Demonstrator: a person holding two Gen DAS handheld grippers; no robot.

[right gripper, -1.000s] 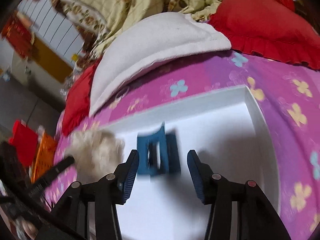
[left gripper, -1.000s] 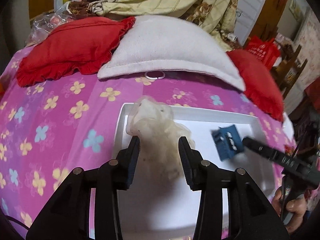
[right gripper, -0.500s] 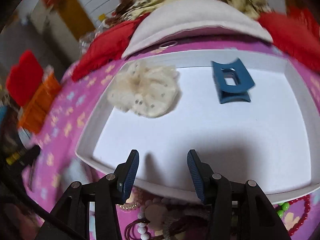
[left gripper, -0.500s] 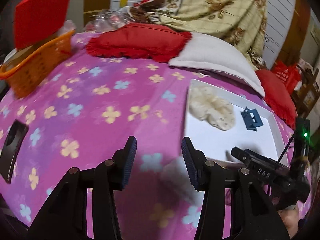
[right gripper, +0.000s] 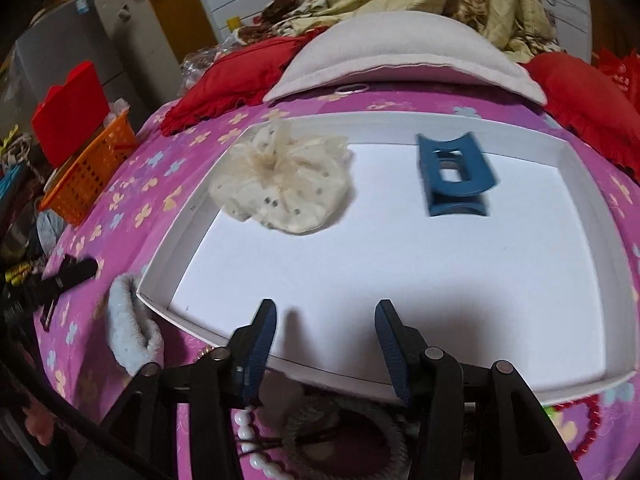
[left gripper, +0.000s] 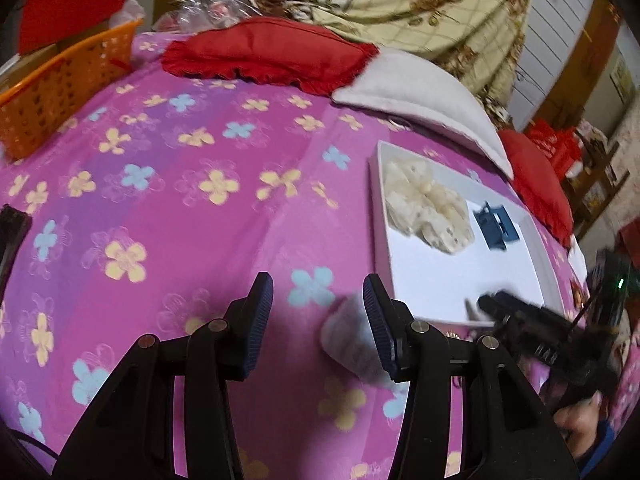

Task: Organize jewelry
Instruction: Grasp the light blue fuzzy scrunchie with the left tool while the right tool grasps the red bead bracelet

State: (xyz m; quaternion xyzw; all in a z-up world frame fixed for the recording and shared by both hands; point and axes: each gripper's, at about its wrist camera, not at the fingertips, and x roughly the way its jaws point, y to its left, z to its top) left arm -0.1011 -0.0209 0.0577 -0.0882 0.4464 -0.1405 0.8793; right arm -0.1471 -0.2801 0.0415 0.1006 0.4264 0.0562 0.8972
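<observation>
A white tray (right gripper: 576, 168) lies on the pink flowered bedspread. In it are a cream lace scrunchie (right gripper: 284, 184) at the left and a blue hair claw clip (right gripper: 454, 174) at the right. Both also show in the left wrist view: the scrunchie (left gripper: 426, 210), the clip (left gripper: 494, 226), the tray (left gripper: 424, 280). My right gripper (right gripper: 324, 328) is open and empty over the tray's near rim. Below it lie a white bead string (right gripper: 256, 448), a dark scrunchie (right gripper: 340, 436) and red beads (right gripper: 588, 424). My left gripper (left gripper: 318, 312) is open and empty, left of the tray, above a pale blue fluffy scrunchie (left gripper: 352, 338).
An orange basket (left gripper: 52, 92) stands at the bed's far left. Red cushions (left gripper: 272, 54) and a white pillow (right gripper: 404, 56) lie behind the tray. A white ring (right gripper: 352, 88) lies under the pillow's edge. A black object (left gripper: 12, 224) sits at the left edge.
Both grippers have pulled back from the tray: the left let go of the cream scrunchie and moved left over the bedspread, the right left the blue clip and drew back to the near rim.
</observation>
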